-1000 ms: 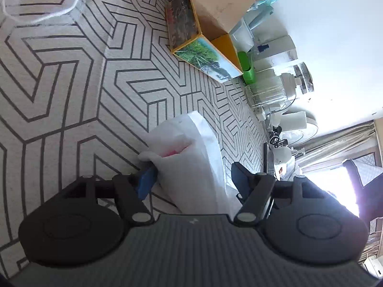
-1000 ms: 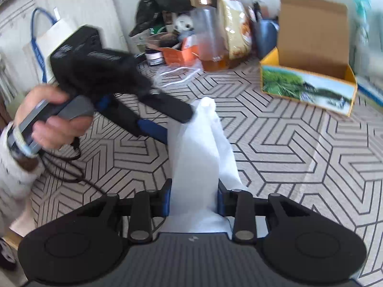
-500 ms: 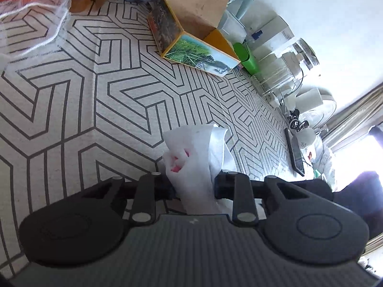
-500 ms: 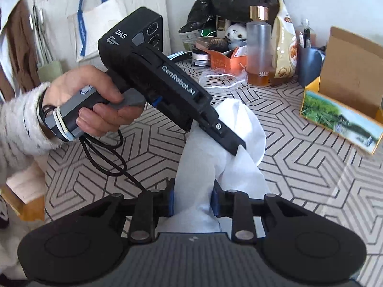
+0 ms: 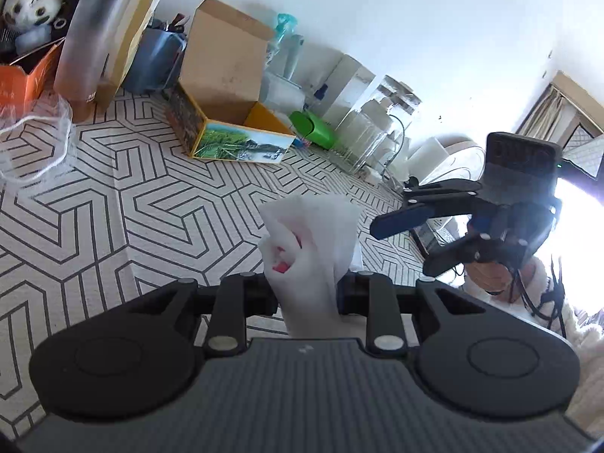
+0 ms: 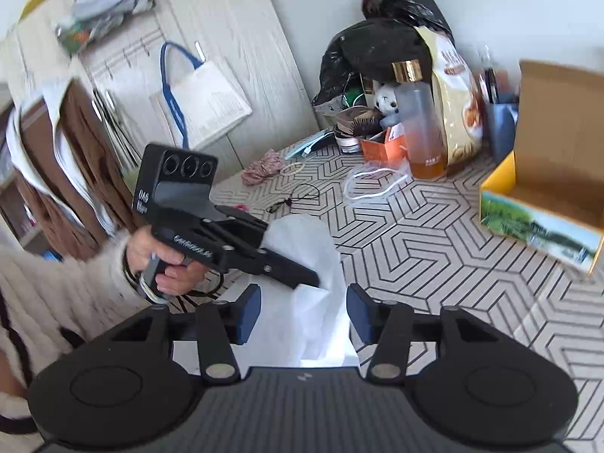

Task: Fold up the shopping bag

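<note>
The white plastic shopping bag [image 5: 315,230] is bunched into a narrow strip with some red print showing. My left gripper [image 5: 307,296] is shut on it and holds it above the patterned tablecloth [image 5: 158,204]. In the right wrist view the bag [image 6: 302,264] hangs between the blue pads [image 6: 249,313] of my right gripper [image 6: 304,313], whose jaws are opening, with both pads just off the plastic. The left gripper [image 6: 292,255] grips the bag from the left there, held by a hand in a fuzzy white sleeve. In the left wrist view the right gripper [image 5: 400,249] hangs open at the right.
An open yellow cardboard box [image 5: 234,124] stands at the back of the table. Glass jars [image 5: 377,128] line the wall, and a bottle of amber liquid [image 6: 422,128] stands among clutter. A clear plastic piece with white cord [image 5: 34,143] lies at the left.
The left gripper closed on the bag, rolled and lifted it off the cloth. The right gripper, shut on the bag before, has spread its jaws and let go.
</note>
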A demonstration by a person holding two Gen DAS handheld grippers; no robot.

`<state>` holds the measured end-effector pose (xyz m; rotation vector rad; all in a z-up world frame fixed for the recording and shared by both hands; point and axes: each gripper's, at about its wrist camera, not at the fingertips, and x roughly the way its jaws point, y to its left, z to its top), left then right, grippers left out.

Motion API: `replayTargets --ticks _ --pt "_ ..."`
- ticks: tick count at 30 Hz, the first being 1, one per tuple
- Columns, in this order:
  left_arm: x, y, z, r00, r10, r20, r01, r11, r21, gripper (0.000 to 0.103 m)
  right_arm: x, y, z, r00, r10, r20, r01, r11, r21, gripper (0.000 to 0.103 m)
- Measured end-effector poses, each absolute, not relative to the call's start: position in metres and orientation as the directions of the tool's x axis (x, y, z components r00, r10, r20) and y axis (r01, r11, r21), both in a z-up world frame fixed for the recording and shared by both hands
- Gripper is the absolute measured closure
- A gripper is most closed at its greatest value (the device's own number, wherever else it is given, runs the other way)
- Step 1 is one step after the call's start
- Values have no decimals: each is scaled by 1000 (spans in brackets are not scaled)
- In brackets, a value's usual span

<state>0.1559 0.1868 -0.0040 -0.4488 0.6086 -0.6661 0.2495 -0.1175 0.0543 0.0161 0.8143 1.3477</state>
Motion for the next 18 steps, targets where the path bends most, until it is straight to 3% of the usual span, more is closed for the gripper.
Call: replayTargets --ticks 2,9,10,11,13,18 --pt "148 189 1 614 -711 -342 467 677 -569 78 262 -120 50 -70 880 -470 -831 209 516 38" --pt "131 195 14 591 -762 -265 523 612 -594 78 277 -92 17 -291 878 -381 -741 45 670 38" --pt "132 197 14 595 -759 -264 513 611 -602 78 276 -88 14 -301 876 -377 -732 41 680 45" --pt "134 198 13 609 -740 -284 493 634 -596 78 275 -84 10 -311 874 -372 -723 36 690 66" --pt "139 201 9 632 -700 -333 440 677 -590 78 269 -77 9 -266 869 -418 -736 97 670 85" --pt "163 205 -18 615 -645 -454 225 695 -683 78 231 -56 17 27 751 -660 -801 411 435 97"
